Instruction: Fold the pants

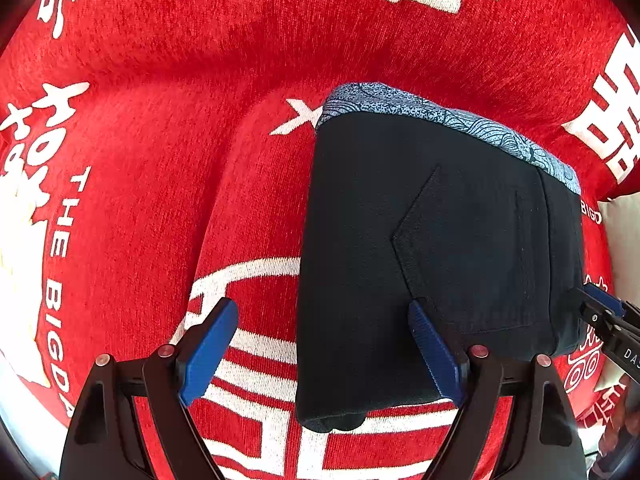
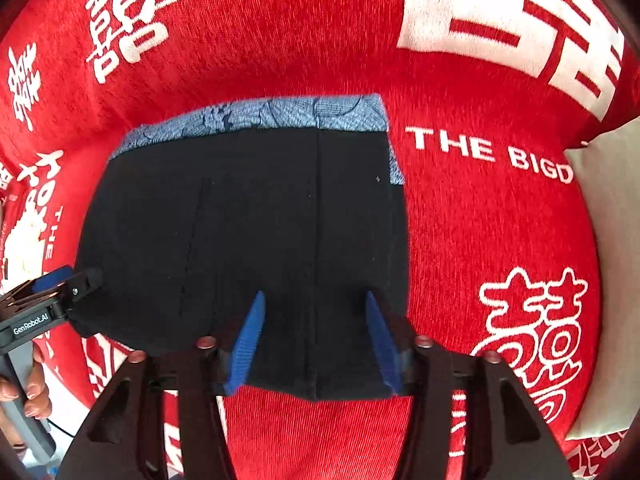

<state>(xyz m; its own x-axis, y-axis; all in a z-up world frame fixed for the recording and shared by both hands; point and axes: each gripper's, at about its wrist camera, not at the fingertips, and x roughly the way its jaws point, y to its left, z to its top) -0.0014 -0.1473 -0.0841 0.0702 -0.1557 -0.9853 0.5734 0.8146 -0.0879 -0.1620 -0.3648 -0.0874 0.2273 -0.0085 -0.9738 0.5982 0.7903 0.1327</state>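
Folded dark pants [image 1: 436, 248] lie flat on the red blanket [image 1: 180, 128] with white lettering.

My left gripper [image 1: 324, 352] hangs above the bundle's left edge, jaws wide and gripping nothing. My right gripper [image 2: 316, 340] stands over the near edge, jaws partly apart, pads off the cloth. The blue patterned waistband [image 2: 256, 118] shows along the far edge. A pale cushion [image 2: 612, 240] lies at the right.

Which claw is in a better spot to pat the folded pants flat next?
Probably the right claw. Its blue fingers hang open right over the near middle of the folded pants. The left claw is open too, but sits half off the pants' edge, over the red cloth.
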